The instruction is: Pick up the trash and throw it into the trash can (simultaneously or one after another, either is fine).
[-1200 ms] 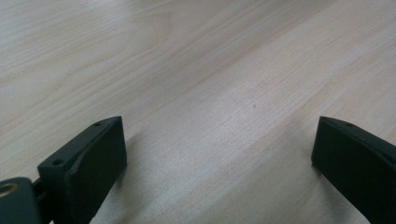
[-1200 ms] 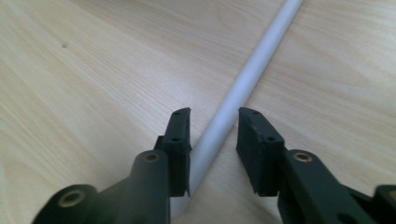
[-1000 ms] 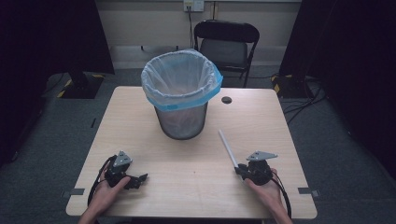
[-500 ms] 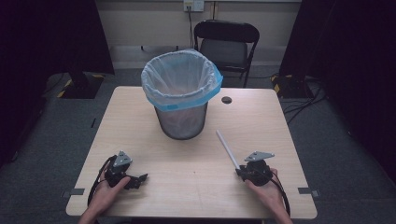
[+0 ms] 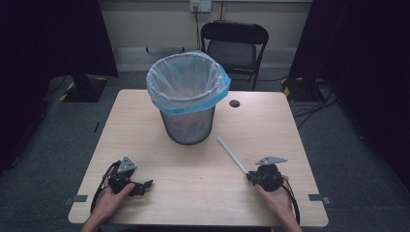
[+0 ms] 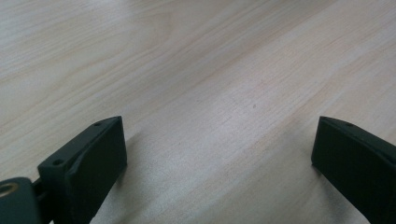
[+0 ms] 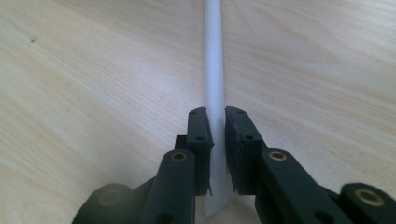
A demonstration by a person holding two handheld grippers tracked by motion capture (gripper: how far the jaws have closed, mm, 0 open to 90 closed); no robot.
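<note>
Pale wood table (image 5: pixel 193 193), grey floor, dark curtains. Right gripper (image 5: pixel 251 177) fingers just closed, pinching white stick (image 5: pixel 231 155); left gripper (image 5: pixel 145 184) fingers spread.

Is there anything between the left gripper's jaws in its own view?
No: in the left gripper view the left gripper has its jaws wide apart, with bare wooden table between them.

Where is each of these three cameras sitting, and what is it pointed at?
High view: above the person's side, looking forward and down on the table, the lined bin and both hands.
Left gripper view: rides the left claw, looking past its open jaws at bare wood.
Right gripper view: rides the right claw, jaws shut on the white stick.
Shared: the stick and right claw also show from above.
</note>
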